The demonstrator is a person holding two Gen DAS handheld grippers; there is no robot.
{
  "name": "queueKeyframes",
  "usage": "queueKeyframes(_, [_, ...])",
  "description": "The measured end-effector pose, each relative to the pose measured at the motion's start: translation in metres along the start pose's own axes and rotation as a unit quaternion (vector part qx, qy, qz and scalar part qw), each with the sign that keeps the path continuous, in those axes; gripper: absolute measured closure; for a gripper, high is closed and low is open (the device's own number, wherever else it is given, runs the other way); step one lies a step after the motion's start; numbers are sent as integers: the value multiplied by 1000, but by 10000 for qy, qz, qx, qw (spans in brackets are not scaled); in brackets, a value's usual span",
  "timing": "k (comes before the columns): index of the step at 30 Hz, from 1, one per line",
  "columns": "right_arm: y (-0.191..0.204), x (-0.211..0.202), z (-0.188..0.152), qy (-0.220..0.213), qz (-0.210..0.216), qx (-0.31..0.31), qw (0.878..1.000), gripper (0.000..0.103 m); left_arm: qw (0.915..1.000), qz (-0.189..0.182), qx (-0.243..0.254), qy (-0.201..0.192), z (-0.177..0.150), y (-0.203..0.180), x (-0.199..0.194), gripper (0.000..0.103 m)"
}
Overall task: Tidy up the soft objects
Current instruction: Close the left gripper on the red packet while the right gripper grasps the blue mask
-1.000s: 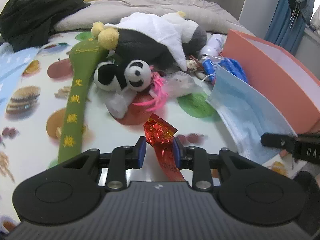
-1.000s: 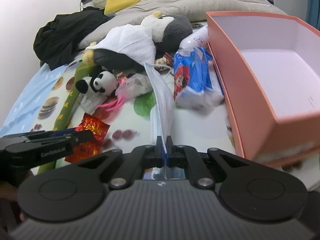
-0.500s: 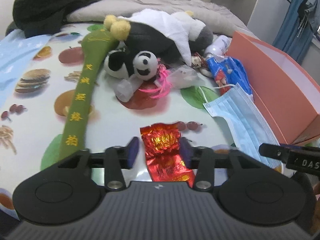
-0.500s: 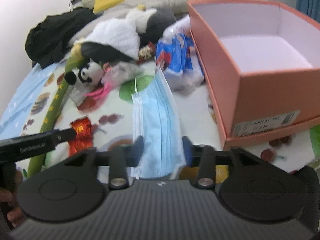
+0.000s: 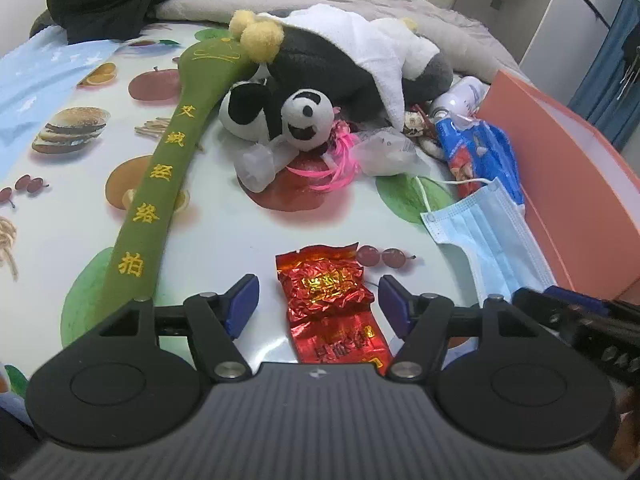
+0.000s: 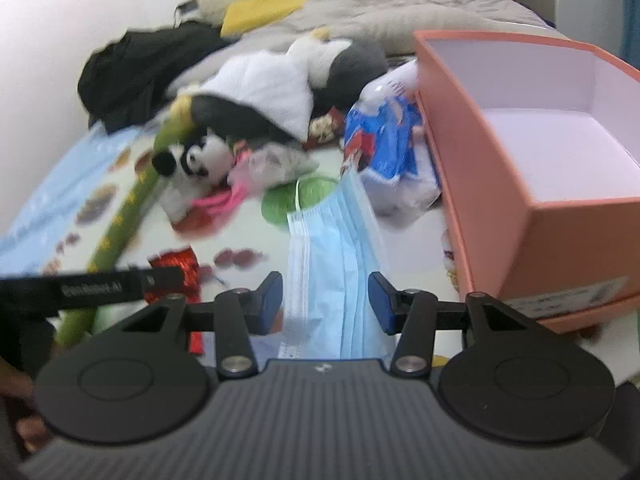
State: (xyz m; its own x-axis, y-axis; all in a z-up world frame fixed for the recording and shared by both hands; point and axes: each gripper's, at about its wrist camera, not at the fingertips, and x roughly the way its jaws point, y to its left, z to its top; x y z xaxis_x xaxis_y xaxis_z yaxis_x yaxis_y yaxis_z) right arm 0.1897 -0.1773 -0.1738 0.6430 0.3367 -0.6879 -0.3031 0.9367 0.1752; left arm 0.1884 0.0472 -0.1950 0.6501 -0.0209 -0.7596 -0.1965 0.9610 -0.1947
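we have just released the red foil packet (image 5: 326, 292) and blue face mask (image 6: 336, 256), both jaws now spread, neither boxed.

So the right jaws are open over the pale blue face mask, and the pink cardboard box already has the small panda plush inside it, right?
Not quite: the pink cardboard box is empty in the right wrist view. The small panda plush lies outside it. The right jaws are open over the pale blue face mask.

Bed (image 5: 60, 128), white wall (image 6: 80, 8), blue curtain (image 5: 608, 72)
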Motion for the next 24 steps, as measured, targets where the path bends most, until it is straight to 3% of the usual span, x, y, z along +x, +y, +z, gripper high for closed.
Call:
queueKeyframes(7, [-5,29,-7,181,-206,-108,9996,53,9996,265,122,-67,-2,-8,9,32])
queueKeyframes(13, [5,34,-9,262,-304,-581,9975,52,9994,294,175,-85,-2,-11,13,33])
queueKeyframes(16, [6,35,-7,333,-240,-671,9969,57,9997,181,173,-47,-3,-13,14,40])
queueKeyframes(21, [13,33,-8,412,11,-808,9959,91,9997,139,161,-74,-4,-15,12,41])
queueKeyframes(24, [14,32,-9,394,52,-754,9964,96,9998,91,175,-98,-4,-13,9,49])
